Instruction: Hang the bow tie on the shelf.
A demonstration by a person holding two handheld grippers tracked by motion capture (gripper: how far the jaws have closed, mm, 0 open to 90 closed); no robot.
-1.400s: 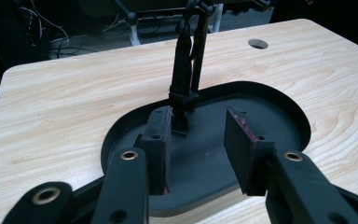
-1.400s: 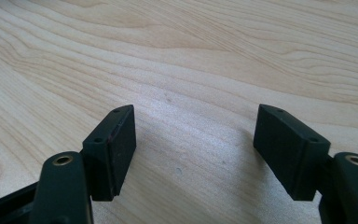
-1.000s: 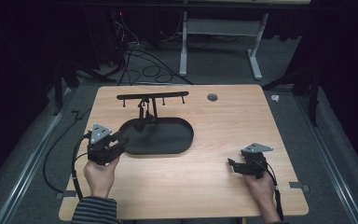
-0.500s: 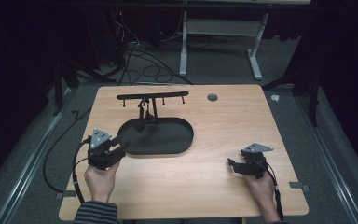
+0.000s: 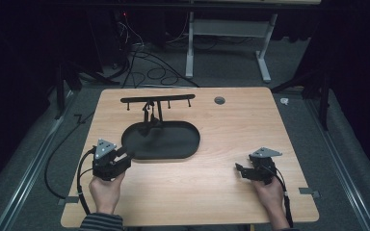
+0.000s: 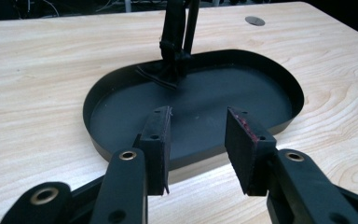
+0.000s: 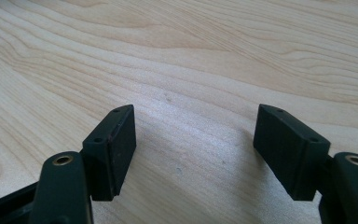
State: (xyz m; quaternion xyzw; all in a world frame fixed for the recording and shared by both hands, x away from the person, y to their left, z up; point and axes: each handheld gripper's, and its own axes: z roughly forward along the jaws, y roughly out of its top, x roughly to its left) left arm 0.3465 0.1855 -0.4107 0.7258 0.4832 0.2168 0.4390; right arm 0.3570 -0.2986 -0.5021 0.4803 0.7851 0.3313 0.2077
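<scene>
Now the left claw (image 5: 126, 156) is spread with nothing between its jaws, just at the near left rim of one black oval tray (image 5: 173, 151). Beyond this claw, one thin black rack (image 5: 157, 99) stands with its foot in the tray's far part. To the right, the second claw (image 5: 239, 169) is also spread and empty, well apart from the tray, with bare worktop (image 5: 231, 125) around it. One small round cap (image 5: 219, 100) lies far behind.

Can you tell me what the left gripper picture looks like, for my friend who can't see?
Two black open jaws of the left gripper point at a black oval tray on a wooden table. A dark stand rises at the tray's far side.
</scene>
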